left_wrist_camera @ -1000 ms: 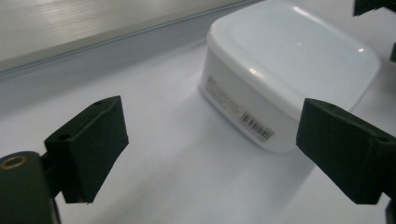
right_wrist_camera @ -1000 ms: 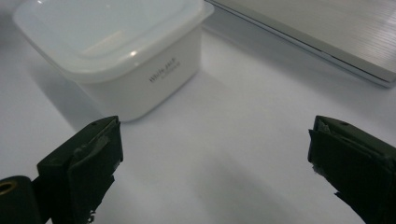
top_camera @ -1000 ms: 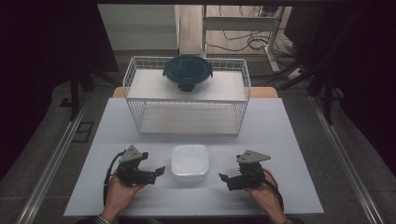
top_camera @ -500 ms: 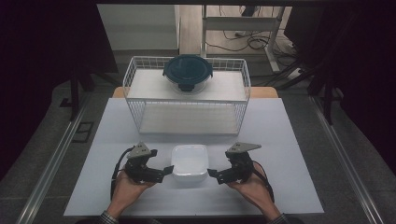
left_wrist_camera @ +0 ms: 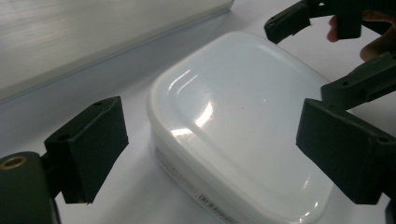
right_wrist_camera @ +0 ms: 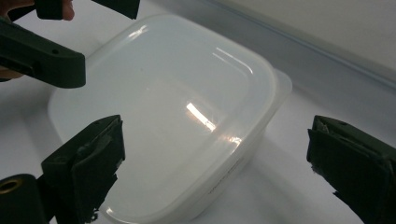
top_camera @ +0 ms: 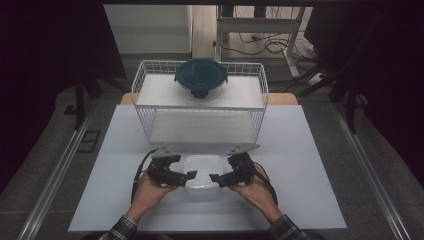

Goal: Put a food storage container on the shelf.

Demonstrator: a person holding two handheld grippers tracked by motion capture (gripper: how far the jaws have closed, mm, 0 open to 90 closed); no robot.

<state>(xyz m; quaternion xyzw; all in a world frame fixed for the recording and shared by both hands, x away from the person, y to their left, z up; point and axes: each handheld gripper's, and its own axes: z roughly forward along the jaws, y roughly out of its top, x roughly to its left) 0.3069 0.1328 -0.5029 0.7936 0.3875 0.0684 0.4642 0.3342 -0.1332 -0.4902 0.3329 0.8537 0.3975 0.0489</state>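
High view first: we count two grippers, one white box, one wire basket and one round tub with a dark lid. Our left gripper (top_camera: 189,176) and right gripper (top_camera: 216,177) both stand open, jaws spread wide, holding nothing. They face each other across the box (top_camera: 202,170), one at each side of it, jaw tips just beside its near corners; we cannot tell whether they touch it.

From the left gripper view, the box (left_wrist_camera: 243,126) lies between the two spread jaws and a little ahead of them, lid on, with the right gripper (left_wrist_camera: 327,51) at its far side. From the right gripper view, the box (right_wrist_camera: 173,116) likewise sits between the open jaws, and the left gripper (right_wrist_camera: 60,32) reaches in at the upper left corner. Its lid is cloudy white, so we cannot see what is inside.

Beyond, the box rests on the white counter (top_camera: 310,165). Farther back stands the basket (top_camera: 200,102), and the tub (top_camera: 201,77) sits on its top level, lid shut.
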